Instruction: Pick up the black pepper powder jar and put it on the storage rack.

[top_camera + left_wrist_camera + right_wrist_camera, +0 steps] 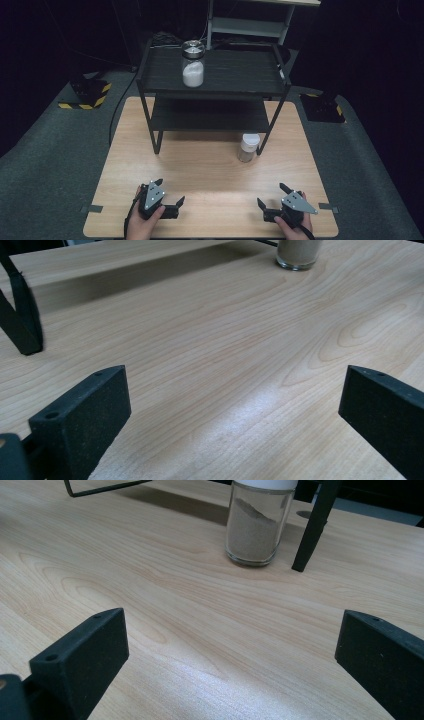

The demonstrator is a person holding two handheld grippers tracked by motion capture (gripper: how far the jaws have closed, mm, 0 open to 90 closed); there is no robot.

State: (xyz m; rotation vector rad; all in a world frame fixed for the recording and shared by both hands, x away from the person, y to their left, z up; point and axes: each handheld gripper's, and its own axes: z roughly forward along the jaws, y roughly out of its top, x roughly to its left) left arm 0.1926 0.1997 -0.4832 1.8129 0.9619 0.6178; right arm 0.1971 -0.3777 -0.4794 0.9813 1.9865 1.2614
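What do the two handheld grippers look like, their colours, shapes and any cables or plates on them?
Both the left gripper and the right gripper are black, each with two blocky, matte jaws that have small round holes near the tips. A grey three-cornered plate with small dark dots sits on top of each. A black cable trails from each toward the person. No sleeves are visible.

A lab-like recording space: a lone wooden worktop (210, 165) stands on grey carpet (45, 165) before black surroundings, with yellow-and-black hazard-striped stand bases (87, 95) on the floor, trailing cables (117, 107), and tape marks (92, 208) at the worktop's edges
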